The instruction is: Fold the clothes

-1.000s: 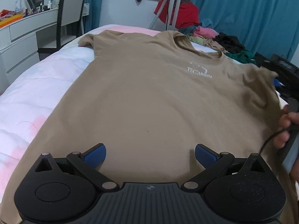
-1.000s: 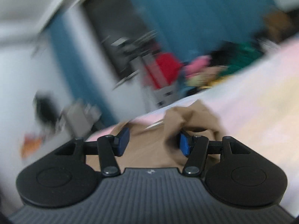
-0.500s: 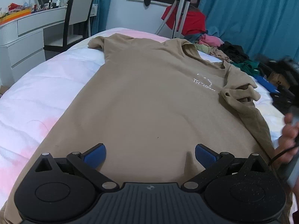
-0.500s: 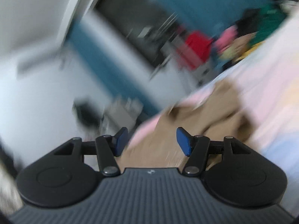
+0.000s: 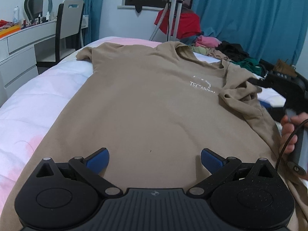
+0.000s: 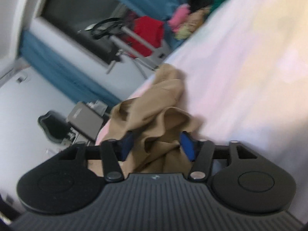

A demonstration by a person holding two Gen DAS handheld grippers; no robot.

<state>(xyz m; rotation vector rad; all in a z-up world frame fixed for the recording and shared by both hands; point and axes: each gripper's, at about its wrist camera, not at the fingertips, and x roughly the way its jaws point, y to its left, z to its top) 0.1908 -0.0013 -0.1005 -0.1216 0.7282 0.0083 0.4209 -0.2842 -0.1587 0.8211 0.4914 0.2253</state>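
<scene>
We have the tan short-sleeved cotton T-shirt (image 5: 146, 104) spread face up on the white and pink quilted bed (image 5: 38, 100), its collar toward the far end. Its sleeve (image 6: 154, 115) on our right side is bunched and turned in toward the chest print. The right gripper (image 6: 156, 144) is closing its blue-padded fingers (image 6: 186, 146) with that bunched sleeve cloth between them; they do not yet look pressed tight. The left gripper (image 5: 155, 158) hangs over the hem end with its fingers (image 5: 98, 157) wide apart and holding nothing.

To do this fold well, we judge we should let the right fingers finish their bite on a single fold of sleeve edge, not a wad. Then we carry it across in a straight line so the side seam lands flat. The left gripper could pin the hem so the body does not drag.

The left wrist view shows the whole shirt, the print, and a hand (image 5: 288, 130) on the right gripper's handle. The right wrist view, blurred and tilted, shows only the cloth sitting between the fingers.
</scene>
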